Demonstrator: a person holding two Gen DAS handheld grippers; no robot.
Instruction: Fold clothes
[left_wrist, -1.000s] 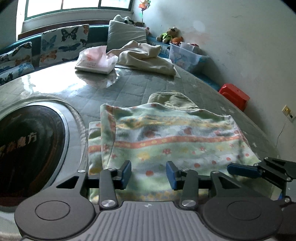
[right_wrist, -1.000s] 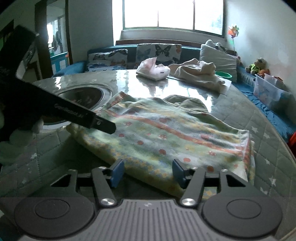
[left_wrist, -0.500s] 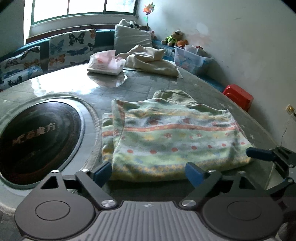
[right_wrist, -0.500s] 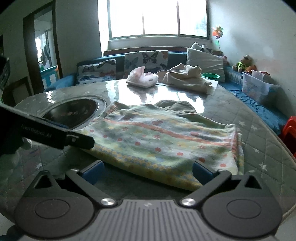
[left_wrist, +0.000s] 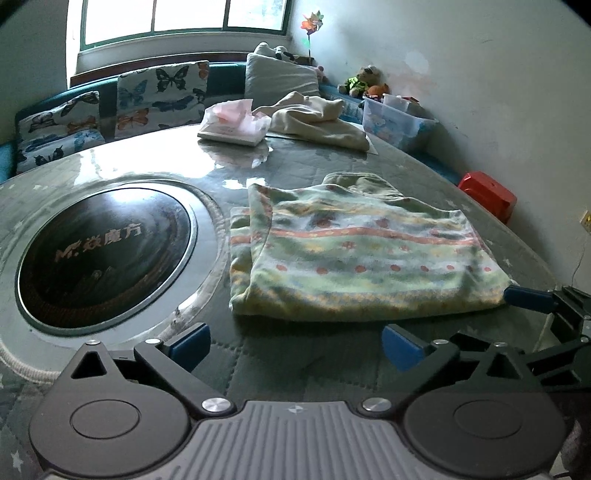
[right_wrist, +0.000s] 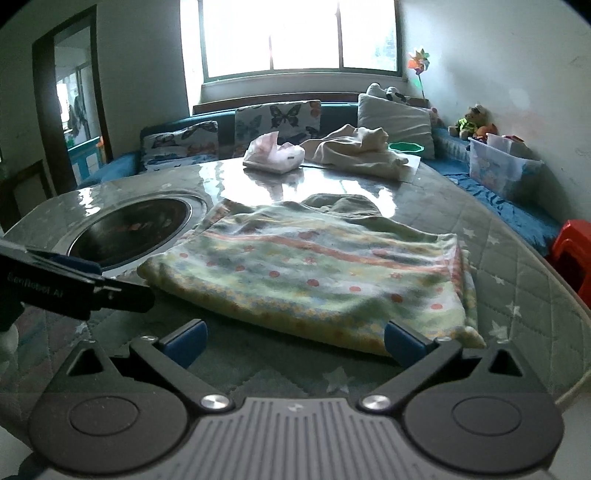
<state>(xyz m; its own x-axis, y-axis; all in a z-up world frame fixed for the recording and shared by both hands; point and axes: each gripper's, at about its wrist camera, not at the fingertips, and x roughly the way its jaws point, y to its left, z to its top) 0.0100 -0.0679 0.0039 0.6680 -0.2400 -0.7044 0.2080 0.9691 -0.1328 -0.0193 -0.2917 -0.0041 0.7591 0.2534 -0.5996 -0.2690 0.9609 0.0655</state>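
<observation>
sunlit from a wide window, the round quilted tabletop carries the task's thing near its front edge: a folded patterned garment with stripes and red dots, lying flat beside the dark glass disc set into the tabletop. a second layer pokes out along its left side, and an olive piece shows at the far edge.

both tools have just been opening, and nothing sits between their pads. the left tool is released just short of the garment's near hem; the right tool is released too, its right pad close by the near corner.

judged from this, a fold has just been laid. to finish it well, the edges want squaring and the loose left layer tucking in before any further fold.

behind, a clear plastic bin on the bench holds small items too blurred to name. a pink tissue pack and a cream cloth lie on the far side of the tabletop.
</observation>
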